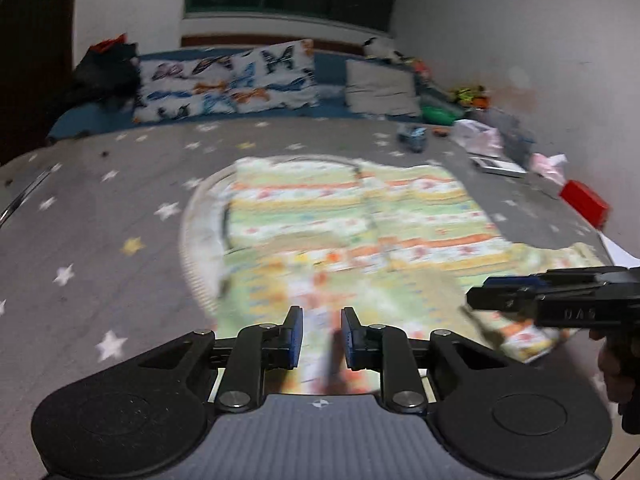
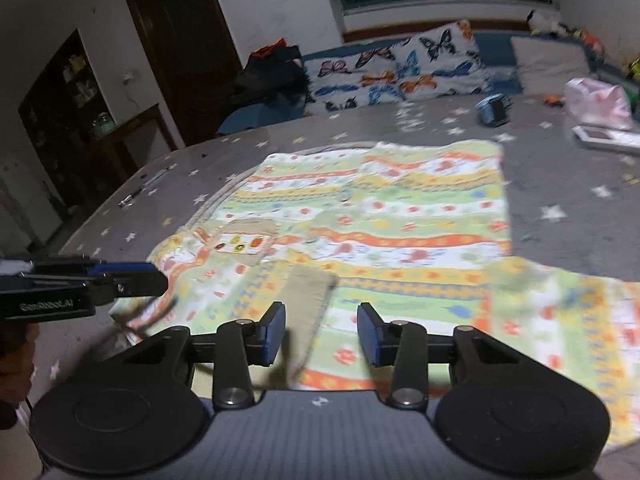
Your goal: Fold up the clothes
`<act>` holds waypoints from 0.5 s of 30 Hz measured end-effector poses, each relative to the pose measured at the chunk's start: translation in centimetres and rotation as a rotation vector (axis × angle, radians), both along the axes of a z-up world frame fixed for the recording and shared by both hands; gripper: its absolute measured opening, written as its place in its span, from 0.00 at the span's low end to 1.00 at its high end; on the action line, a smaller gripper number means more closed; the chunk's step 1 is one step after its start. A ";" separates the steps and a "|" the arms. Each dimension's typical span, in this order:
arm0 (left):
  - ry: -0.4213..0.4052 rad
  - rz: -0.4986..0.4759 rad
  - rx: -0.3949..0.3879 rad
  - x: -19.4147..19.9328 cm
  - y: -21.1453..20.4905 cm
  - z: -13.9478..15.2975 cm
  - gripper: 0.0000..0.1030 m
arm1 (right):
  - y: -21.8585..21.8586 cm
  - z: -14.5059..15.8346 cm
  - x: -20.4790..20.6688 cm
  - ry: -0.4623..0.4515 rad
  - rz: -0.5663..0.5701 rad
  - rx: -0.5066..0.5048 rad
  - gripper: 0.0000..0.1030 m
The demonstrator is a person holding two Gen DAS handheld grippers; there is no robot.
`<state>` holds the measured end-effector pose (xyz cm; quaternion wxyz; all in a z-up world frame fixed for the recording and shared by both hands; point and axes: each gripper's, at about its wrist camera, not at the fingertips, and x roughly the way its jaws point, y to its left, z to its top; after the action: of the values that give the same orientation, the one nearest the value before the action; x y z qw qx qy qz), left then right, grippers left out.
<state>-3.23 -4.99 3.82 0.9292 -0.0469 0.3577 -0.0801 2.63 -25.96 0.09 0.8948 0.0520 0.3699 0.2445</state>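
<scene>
1. Left wrist view: the left gripper [image 1: 322, 338] is seen at the bottom centre, its blue-padded fingers [image 1: 295, 336] parted by a narrow gap. Nothing is gripped between them; blurred patterned cloth is seen through the gap, and whether the pads touch it cannot be told. The garment [image 1: 360, 220], a green, orange and white printed piece, is spread flat across the middle of the frame on the grey star-printed bedspread [image 1: 100, 216]. At the right edge the right gripper [image 1: 496, 300] is seen from the side above the garment's lower right corner; its opening cannot be judged from this angle. A butterfly pillow [image 1: 228, 80] and a grey pillow [image 1: 380, 88] are lined up along the upper part of the frame, and a red box [image 1: 586, 200] is placed at the right.

2. Right wrist view: the right gripper [image 2: 322, 334] is shown at the bottom centre with its fingers [image 2: 274, 332] spread moderately wide and nothing held. The garment [image 2: 400, 224] fills the centre and lower right, with a beige ribbed cuff [image 2: 310, 300] lying just beyond the finger gap. At the left edge the left gripper [image 2: 136, 280] is seen side-on over the garment's lower left corner. A dark door [image 2: 180, 40] is seen at the upper left.
</scene>
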 end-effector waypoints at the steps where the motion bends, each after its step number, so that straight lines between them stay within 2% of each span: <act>1: 0.009 0.012 0.001 0.1 0.6 -0.3 0.22 | 0.4 -0.2 0.3 -0.001 -0.004 -0.009 0.38; 7: 0.053 0.058 -0.058 0.9 2.6 -0.6 0.22 | 1.9 -0.9 1.2 -0.007 -0.016 -0.052 0.36; 8: 0.051 0.062 -0.062 1.0 2.8 -0.4 0.22 | 1.9 -0.9 1.3 -0.005 -0.012 -0.051 0.33; 9: 0.044 0.063 -0.053 1.0 2.8 -0.1 0.23 | 2.0 -0.9 1.4 -0.001 -0.008 -0.050 0.23; 11: 0.031 0.064 -0.036 1.0 2.9 0.5 0.31 | 2.2 -0.9 1.4 -0.002 -0.002 -0.055 0.20; 12: 0.020 0.062 -0.025 0.9 2.9 0.9 0.32 | 2.3 -1.0 1.3 -0.002 0.001 -0.058 0.19; 15: -0.001 0.060 0.009 0.6 3.1 1.8 0.33 | 2.5 -0.9 1.4 -0.011 -0.004 -0.070 0.08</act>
<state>-2.65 -1.91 5.61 0.9316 -0.0534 0.3559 -0.0505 4.06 -23.51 -0.84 0.8986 0.0201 0.3731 0.2300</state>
